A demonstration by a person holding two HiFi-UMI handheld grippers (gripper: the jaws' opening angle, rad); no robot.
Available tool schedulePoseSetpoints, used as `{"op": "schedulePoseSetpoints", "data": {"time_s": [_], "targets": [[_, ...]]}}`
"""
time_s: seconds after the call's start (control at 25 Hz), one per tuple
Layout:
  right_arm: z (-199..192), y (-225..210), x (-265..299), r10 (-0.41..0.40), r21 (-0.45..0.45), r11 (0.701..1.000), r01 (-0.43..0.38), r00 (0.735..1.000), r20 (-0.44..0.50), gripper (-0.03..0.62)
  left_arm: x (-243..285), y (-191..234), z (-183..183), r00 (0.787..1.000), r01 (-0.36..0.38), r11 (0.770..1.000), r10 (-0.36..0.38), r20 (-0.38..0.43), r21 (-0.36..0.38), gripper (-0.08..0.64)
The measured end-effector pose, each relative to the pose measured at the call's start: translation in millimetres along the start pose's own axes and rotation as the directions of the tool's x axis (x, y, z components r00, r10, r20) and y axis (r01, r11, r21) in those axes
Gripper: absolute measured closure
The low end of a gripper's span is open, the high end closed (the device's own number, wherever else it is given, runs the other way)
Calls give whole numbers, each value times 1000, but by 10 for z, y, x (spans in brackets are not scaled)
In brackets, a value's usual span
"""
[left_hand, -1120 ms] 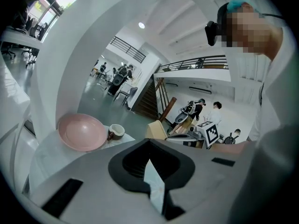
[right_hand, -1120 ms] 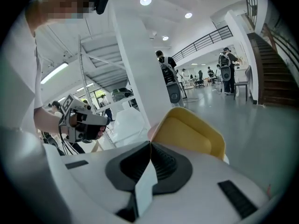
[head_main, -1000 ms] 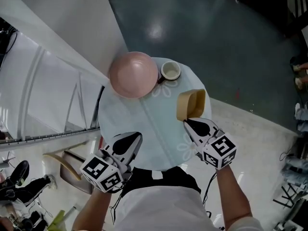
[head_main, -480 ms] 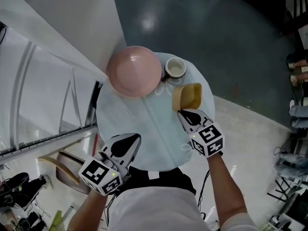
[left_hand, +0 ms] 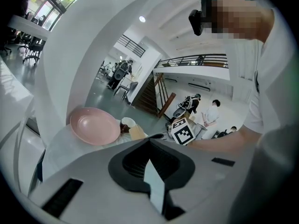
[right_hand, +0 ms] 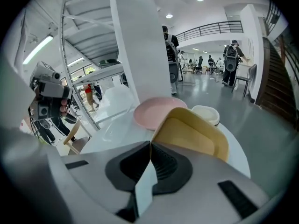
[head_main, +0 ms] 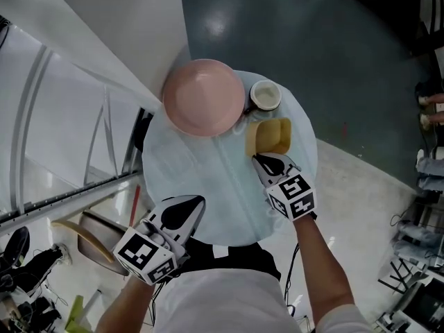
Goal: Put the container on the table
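The yellow rectangular container (head_main: 272, 136) is over the right part of the round pale table (head_main: 187, 179), its opening facing up. My right gripper (head_main: 261, 160) is shut on its near rim. In the right gripper view the container (right_hand: 191, 134) rises tilted from the right gripper (right_hand: 149, 144), just before the pink bowl and the white cup. Whether its base touches the table I cannot tell. My left gripper (head_main: 191, 202) is shut with nothing in it at the table's near left edge; the left gripper (left_hand: 149, 143) points across the table.
A large pink bowl (head_main: 203, 97) sits at the table's far left and a small white cup (head_main: 265, 95) at the far right, just beyond the container. A white wall panel (head_main: 125, 26) and a railing lie to the left. A chair (head_main: 90, 238) stands below left.
My right gripper has carried the container farther across the table toward the cup, and it has turned from tilted on its side to opening-up. The left gripper has hardly moved.
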State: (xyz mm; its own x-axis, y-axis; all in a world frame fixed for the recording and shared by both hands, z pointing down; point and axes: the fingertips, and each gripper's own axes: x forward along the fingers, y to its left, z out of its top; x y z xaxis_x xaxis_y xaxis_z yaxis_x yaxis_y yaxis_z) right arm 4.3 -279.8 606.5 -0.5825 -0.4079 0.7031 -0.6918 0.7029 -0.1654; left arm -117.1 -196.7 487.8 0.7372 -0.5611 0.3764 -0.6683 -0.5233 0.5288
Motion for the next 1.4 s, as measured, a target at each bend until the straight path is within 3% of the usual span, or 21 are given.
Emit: {"op": "schedulePoseSetpoints", "data": {"time_s": [0.56, 1.0, 1.4], "targets": [[-162, 160, 373, 8, -82, 996, -20, 989, -148, 565, -82, 148, 4, 1000, -6, 1000, 6, 15, -22, 540], [-340, 248, 569, -39, -202, 979, -22, 955, -295, 565, -171, 246, 5, 999, -2, 999, 3, 44, -36, 540], [-378, 279, 654, -60, -221, 975, -18, 938, -340, 563, -285, 365, 20, 999, -18, 1000, 19, 47, -10, 540]]}}
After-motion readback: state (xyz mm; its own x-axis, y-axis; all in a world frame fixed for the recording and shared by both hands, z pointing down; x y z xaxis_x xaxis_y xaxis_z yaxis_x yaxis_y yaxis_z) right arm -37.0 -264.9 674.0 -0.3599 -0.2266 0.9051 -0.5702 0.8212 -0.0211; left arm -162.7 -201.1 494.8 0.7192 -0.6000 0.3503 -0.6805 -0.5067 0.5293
